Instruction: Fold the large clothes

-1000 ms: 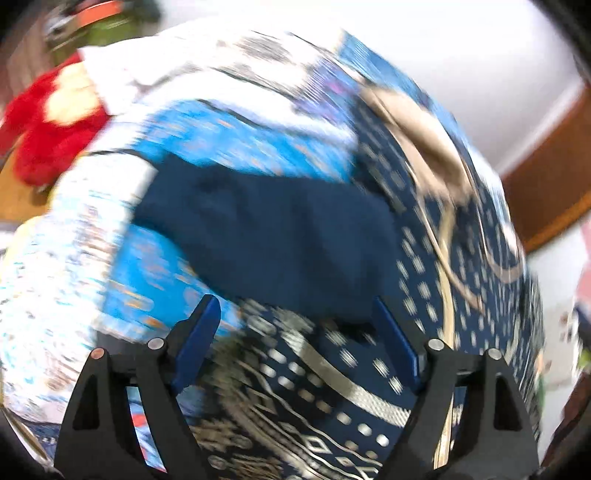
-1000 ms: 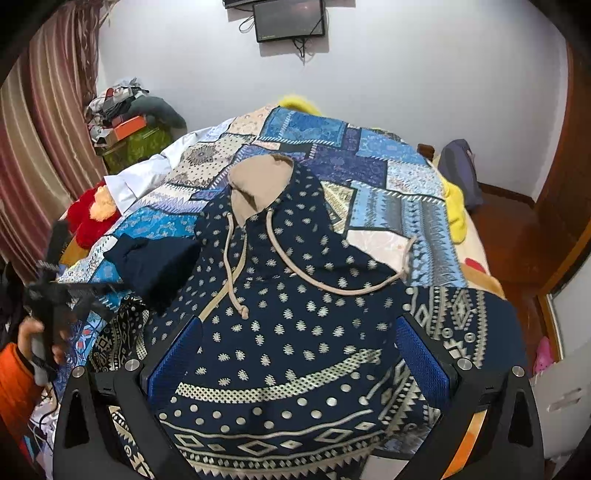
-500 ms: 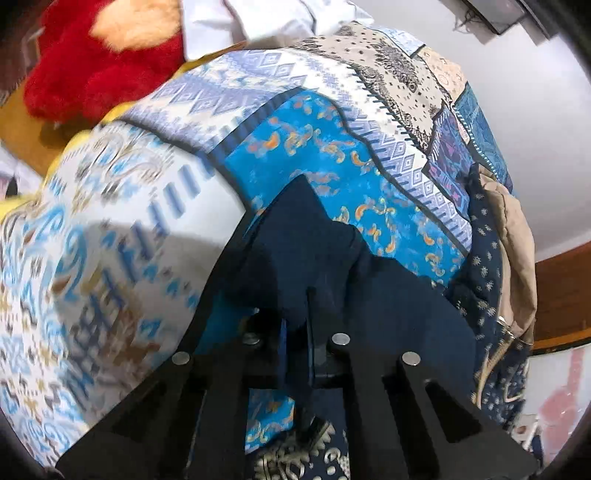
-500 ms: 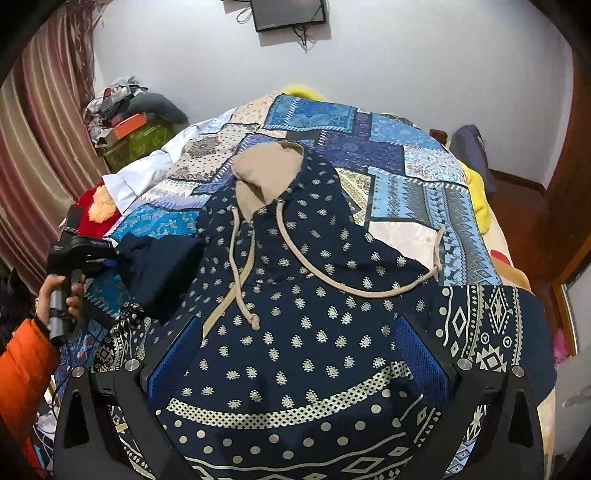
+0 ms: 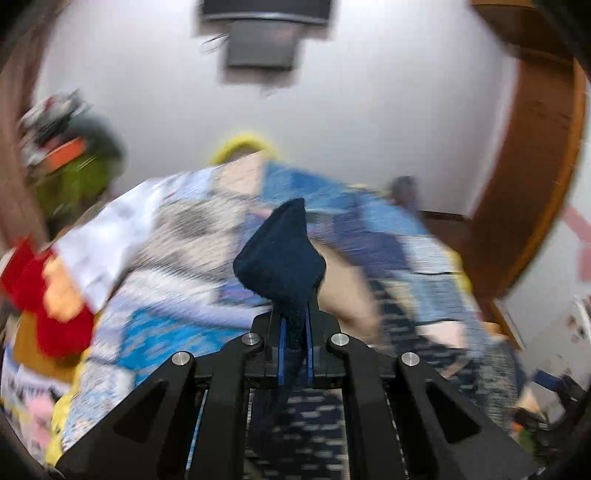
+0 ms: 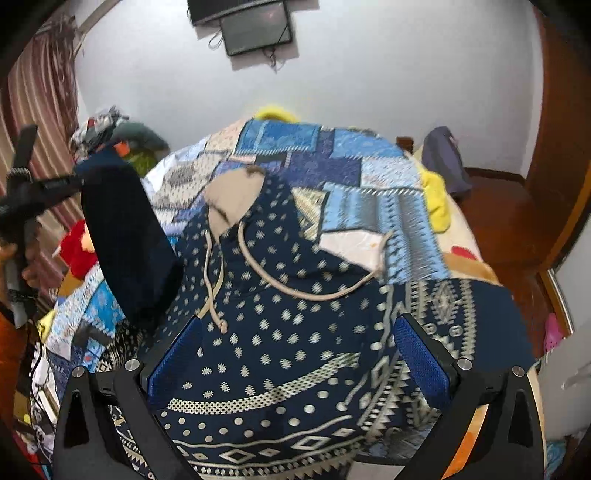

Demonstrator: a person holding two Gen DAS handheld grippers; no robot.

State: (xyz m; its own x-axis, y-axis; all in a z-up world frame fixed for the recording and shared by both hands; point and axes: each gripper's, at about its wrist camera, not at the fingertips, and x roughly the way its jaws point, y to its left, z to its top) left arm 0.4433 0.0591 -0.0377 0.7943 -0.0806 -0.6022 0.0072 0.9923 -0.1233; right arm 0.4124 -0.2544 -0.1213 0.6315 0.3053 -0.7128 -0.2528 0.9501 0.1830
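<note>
A bed under a blue patchwork quilt (image 6: 332,166) fills a white-walled room. At the quilt's left edge the left gripper (image 6: 75,181) is clamped on the plain navy sleeve (image 6: 125,240) of the navy hooded sweatshirt with pale dotted pattern (image 6: 280,332), lifted clear of the quilt. The sweatshirt's body lies flat on the quilt, with the right gripper (image 6: 295,350) spread wide above it, holding nothing.

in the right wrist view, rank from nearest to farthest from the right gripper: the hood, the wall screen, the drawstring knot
1. drawstring knot, just ahead of the right gripper, towards its left finger
2. hood, tan-lined, farther up the bed at the hoodie's top
3. wall screen, on the far wall above the bed
</note>
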